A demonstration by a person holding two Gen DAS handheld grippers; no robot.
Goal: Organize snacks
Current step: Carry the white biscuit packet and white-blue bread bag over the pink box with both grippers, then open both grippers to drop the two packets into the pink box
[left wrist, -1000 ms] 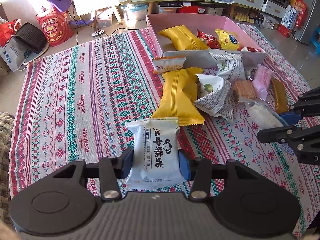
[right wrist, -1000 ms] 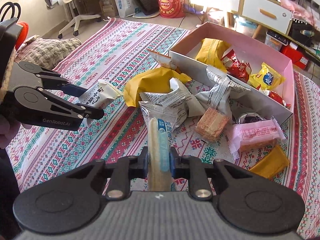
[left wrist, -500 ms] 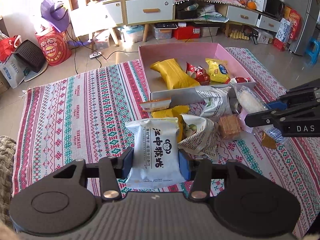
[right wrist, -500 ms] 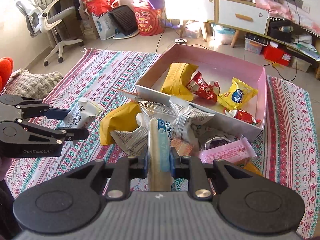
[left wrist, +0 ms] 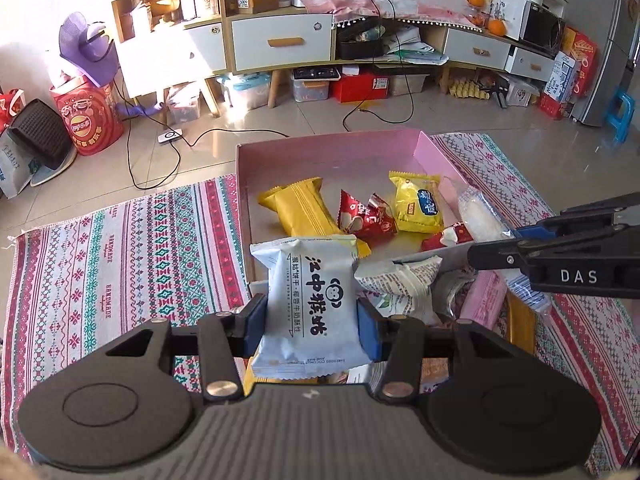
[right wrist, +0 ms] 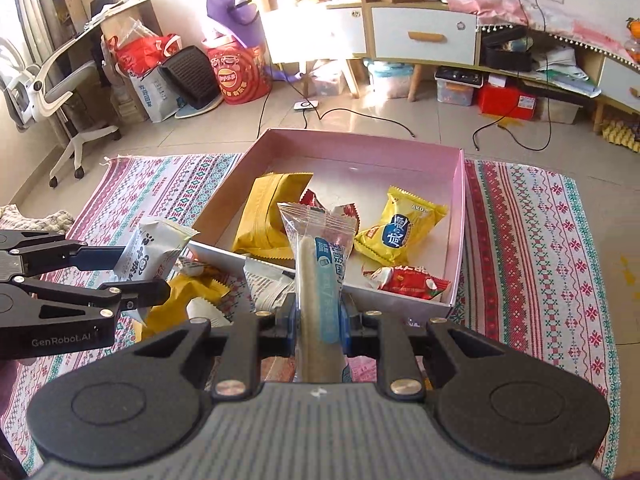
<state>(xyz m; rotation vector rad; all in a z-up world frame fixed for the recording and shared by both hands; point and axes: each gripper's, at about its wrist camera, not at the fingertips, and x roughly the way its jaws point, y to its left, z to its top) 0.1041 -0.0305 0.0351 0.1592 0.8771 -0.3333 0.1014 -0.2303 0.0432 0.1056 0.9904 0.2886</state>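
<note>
The white packet sits upright between the left gripper's fingers, which are closed on its lower sides, and it hangs just short of the near wall of the pink box. The clear stick packet stands upright in the right gripper, whose fingers are clamped on its lower half, and its top already reaches over the box's near wall. The step in hand looks to be carrying both snacks into the box. To do it well, each packet should clear the near wall fully before the fingers let go, since a drop at the edge would likely tip it back onto the rug. The box floor is bare along the far side and the left, while the yellow bag, the red packet and the yellow pouch crowd the middle, so the bare parts are the better landing spots. Both packets are light and crinkly and will probably slide, so a low release beats a toss. The two grippers are near each other, the right one to the right of the white packet in the left wrist view, so one at a time seems safer. More snacks lie heaped on the rug just outside the near wall, so much of the task seems left.
</note>
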